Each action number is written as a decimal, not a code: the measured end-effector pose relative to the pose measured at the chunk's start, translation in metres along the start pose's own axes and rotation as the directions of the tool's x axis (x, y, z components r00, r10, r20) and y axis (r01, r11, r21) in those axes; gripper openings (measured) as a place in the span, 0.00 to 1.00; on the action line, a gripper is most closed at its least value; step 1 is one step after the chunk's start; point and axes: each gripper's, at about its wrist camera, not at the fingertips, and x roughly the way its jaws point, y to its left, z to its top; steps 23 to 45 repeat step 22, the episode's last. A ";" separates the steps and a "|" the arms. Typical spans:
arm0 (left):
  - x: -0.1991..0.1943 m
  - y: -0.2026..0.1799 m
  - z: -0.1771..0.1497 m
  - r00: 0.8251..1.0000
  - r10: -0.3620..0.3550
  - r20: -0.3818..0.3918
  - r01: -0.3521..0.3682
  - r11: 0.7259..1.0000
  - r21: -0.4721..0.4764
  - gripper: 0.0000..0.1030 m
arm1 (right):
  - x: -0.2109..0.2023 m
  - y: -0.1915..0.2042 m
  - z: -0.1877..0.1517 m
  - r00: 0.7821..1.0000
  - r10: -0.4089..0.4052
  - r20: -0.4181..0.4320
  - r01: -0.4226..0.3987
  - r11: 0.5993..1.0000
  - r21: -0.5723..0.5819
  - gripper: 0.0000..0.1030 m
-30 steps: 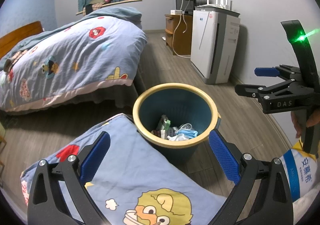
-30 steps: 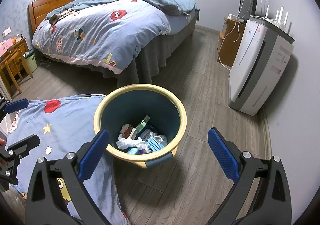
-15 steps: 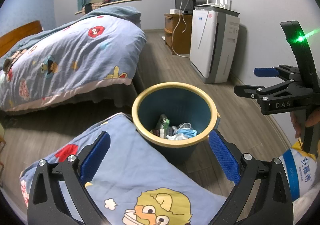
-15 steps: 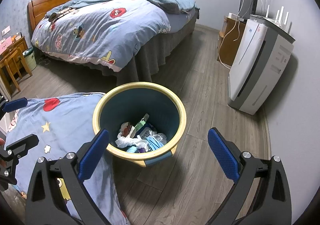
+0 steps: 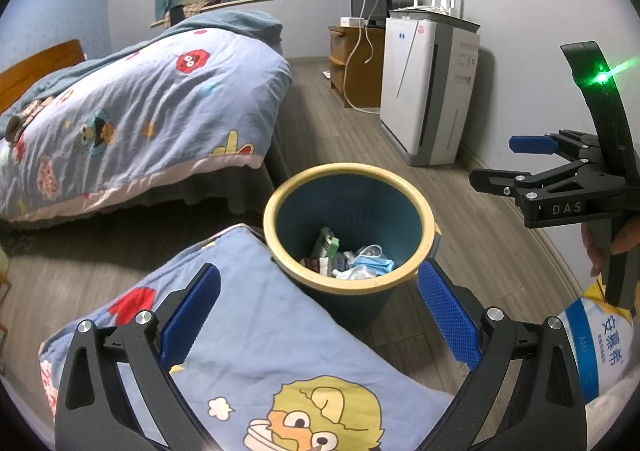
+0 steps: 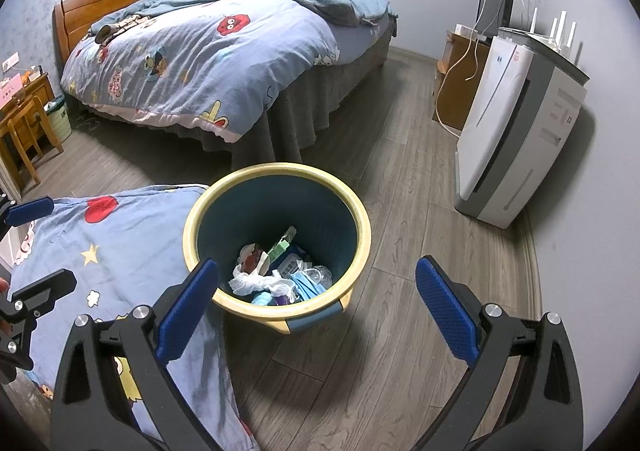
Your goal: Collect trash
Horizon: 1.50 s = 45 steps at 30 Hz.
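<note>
Both grippers gape wide, holding nothing — the left gripper (image 5: pixel 318 315) and right gripper (image 6: pixel 316 309) hang above the round dark-teal plastic bin with a yellow rim (image 6: pixel 362 219), just ahead and below, crumpled trash (image 6: pixel 280 271) inside.

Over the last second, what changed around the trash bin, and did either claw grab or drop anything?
Almost nothing. Both views drift very slightly against the trash bin. The left claw and right claw stay wide open and empty; nothing was grabbed or dropped. The trash in the bin and the cartoon-print quilt beside it are unchanged.
</note>
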 end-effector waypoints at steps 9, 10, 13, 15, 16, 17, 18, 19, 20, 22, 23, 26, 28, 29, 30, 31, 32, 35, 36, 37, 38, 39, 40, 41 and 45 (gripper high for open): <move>0.002 -0.002 -0.005 1.000 0.008 -0.006 -0.008 1.000 0.007 0.95 | 0.000 -0.002 -0.002 1.000 -0.012 -0.003 0.012 1.000 0.011 0.94; 0.003 -0.001 -0.006 1.000 0.011 -0.008 -0.011 1.000 0.004 0.95 | 0.001 -0.003 -0.001 1.000 -0.014 -0.005 0.014 1.000 0.014 0.94; 0.006 0.003 -0.007 1.000 0.002 -0.031 -0.003 1.000 -0.012 0.95 | 0.001 -0.005 0.000 1.000 -0.020 -0.010 0.021 0.999 0.025 0.94; 0.006 0.005 -0.006 0.999 0.006 -0.042 -0.007 1.000 -0.018 0.95 | 0.003 -0.006 0.001 0.999 -0.031 -0.023 0.032 0.999 0.034 0.94; 0.005 0.007 -0.006 0.999 0.011 -0.049 -0.012 1.000 -0.019 0.95 | 0.005 -0.007 0.003 0.999 -0.039 -0.032 0.040 0.998 0.040 0.94; 0.003 0.009 -0.006 0.998 0.017 -0.055 -0.019 1.000 -0.020 0.95 | 0.007 -0.007 0.003 0.998 -0.045 -0.041 0.047 0.998 0.050 0.94; 0.001 0.011 -0.004 0.998 0.019 -0.057 -0.021 1.000 -0.023 0.95 | 0.011 -0.006 0.005 0.997 -0.050 -0.057 0.054 0.996 0.070 0.94; -0.004 0.015 -0.003 0.998 0.020 -0.056 -0.022 0.999 -0.028 0.95 | 0.014 -0.004 0.006 0.996 -0.050 -0.067 0.056 0.995 0.084 0.94; -0.009 0.019 -0.002 0.998 0.023 -0.053 -0.025 0.999 -0.035 0.95 | 0.019 -0.001 0.007 0.995 -0.051 -0.083 0.060 0.993 0.099 0.94; -0.027 0.033 -0.001 0.999 0.027 -0.033 -0.029 0.997 -0.069 0.95 | 0.030 0.011 0.009 0.992 -0.061 -0.112 0.073 0.992 0.107 0.94; -0.027 0.033 -0.001 0.999 0.027 -0.033 -0.029 0.997 -0.069 0.95 | 0.030 0.011 0.009 0.992 -0.061 -0.112 0.073 0.992 0.107 0.94; -0.027 0.033 -0.001 0.999 0.027 -0.033 -0.029 0.997 -0.069 0.95 | 0.030 0.011 0.009 0.992 -0.061 -0.112 0.073 0.992 0.107 0.94; -0.027 0.033 -0.001 0.999 0.027 -0.033 -0.029 0.997 -0.069 0.95 | 0.030 0.011 0.009 0.992 -0.061 -0.112 0.073 0.992 0.107 0.94; -0.027 0.033 -0.001 0.999 0.027 -0.033 -0.029 0.997 -0.069 0.95 | 0.030 0.011 0.009 0.992 -0.061 -0.112 0.073 0.992 0.107 0.94; -0.027 0.033 -0.001 0.999 0.027 -0.033 -0.029 0.997 -0.069 0.95 | 0.030 0.011 0.009 0.992 -0.061 -0.112 0.073 0.992 0.107 0.94; -0.027 0.033 -0.001 0.999 0.027 -0.033 -0.029 0.997 -0.069 0.95 | 0.030 0.011 0.009 0.992 -0.061 -0.112 0.073 0.992 0.107 0.94; -0.027 0.033 -0.001 0.999 0.027 -0.033 -0.029 0.997 -0.069 0.95 | 0.030 0.011 0.009 0.992 -0.061 -0.112 0.073 0.992 0.107 0.94; -0.027 0.033 -0.001 0.999 0.027 -0.033 -0.029 0.997 -0.069 0.95 | 0.030 0.011 0.009 0.992 -0.061 -0.112 0.073 0.992 0.107 0.94; -0.027 0.033 -0.001 0.999 0.027 -0.033 -0.029 0.997 -0.069 0.95 | 0.030 0.011 0.009 0.992 -0.061 -0.112 0.073 0.992 0.107 0.94; -0.027 0.033 -0.001 0.999 0.027 -0.033 -0.029 0.997 -0.069 0.95 | 0.030 0.011 0.009 0.992 -0.061 -0.112 0.073 0.992 0.107 0.94; -0.027 0.033 -0.001 0.999 0.027 -0.033 -0.029 0.997 -0.069 0.95 | 0.030 0.011 0.009 0.992 -0.061 -0.112 0.073 0.992 0.107 0.94; -0.027 0.033 -0.001 0.999 0.027 -0.033 -0.029 0.997 -0.069 0.95 | 0.030 0.011 0.009 0.992 -0.061 -0.112 0.073 0.992 0.107 0.94; -0.027 0.033 -0.001 0.999 0.027 -0.033 -0.029 0.997 -0.069 0.95 | 0.030 0.011 0.009 0.992 -0.061 -0.112 0.073 0.992 0.107 0.94; -0.027 0.033 -0.001 0.999 0.027 -0.033 -0.029 0.997 -0.069 0.95 | 0.030 0.011 0.009 0.992 -0.061 -0.112 0.073 0.992 0.107 0.94; -0.027 0.033 -0.001 0.999 0.027 -0.033 -0.029 0.997 -0.069 0.95 | 0.030 0.011 0.009 0.992 -0.061 -0.112 0.073 0.992 0.107 0.94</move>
